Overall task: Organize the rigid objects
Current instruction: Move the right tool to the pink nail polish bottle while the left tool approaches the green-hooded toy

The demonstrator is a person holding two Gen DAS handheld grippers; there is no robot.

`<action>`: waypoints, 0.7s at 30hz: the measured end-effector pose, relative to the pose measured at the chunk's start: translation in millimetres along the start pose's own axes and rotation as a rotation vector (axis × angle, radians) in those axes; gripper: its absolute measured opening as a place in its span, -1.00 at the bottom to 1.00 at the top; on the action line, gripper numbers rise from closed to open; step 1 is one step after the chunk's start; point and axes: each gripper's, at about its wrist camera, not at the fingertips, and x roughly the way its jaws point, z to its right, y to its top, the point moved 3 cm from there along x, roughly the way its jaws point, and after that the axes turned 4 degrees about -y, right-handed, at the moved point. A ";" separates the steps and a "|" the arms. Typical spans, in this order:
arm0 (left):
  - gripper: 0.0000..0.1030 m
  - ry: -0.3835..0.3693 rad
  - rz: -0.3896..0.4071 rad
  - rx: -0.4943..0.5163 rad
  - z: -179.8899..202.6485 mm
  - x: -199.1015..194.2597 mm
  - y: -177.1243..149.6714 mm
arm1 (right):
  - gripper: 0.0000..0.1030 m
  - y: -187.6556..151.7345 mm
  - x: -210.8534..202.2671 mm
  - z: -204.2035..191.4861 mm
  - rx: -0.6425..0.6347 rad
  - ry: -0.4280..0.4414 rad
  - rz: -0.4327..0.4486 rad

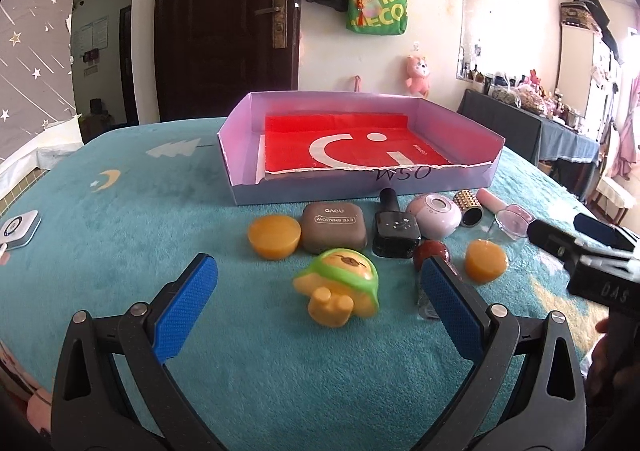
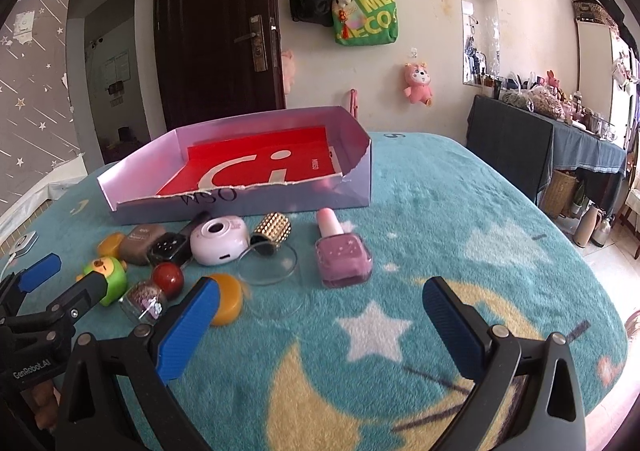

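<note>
A lilac cardboard box (image 1: 240, 155) (image 2: 280, 195) with a red sheet inside stands on the teal blanket. In front of it lie small items: a yellow-green toy figure (image 1: 340, 287) (image 2: 108, 279), an orange puck (image 1: 274, 237), a brown eyeshadow case (image 1: 334, 227), a black bottle (image 1: 394, 235), a pink round device (image 2: 218, 241), a gold studded tube (image 2: 272, 233), a pink nail polish bottle (image 2: 342, 255). My left gripper (image 1: 320, 283) is open, its fingers either side of the toy figure. My right gripper (image 2: 320, 303) is open and empty, just short of the nail polish.
A second orange puck (image 2: 226, 299), a red ball (image 2: 168, 279), a small glass jar (image 2: 144, 299) and a clear round lid (image 2: 268, 263) lie among the items. A white gadget (image 1: 18, 229) sits at the blanket's left edge. A cluttered dresser (image 2: 560, 131) stands right.
</note>
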 end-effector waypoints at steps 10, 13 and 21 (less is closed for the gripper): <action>1.00 -0.011 -0.104 0.051 -5.0 10.1 10.7 | 1.00 31.1 16.5 28.5 0.063 0.027 -0.069; 1.00 -0.036 -0.141 0.057 -6.7 15.2 12.4 | 1.00 40.0 25.8 37.3 0.056 0.048 -0.119; 0.91 -0.099 -0.240 0.084 -6.3 29.0 13.1 | 1.00 45.3 52.5 52.0 -0.014 0.075 -0.261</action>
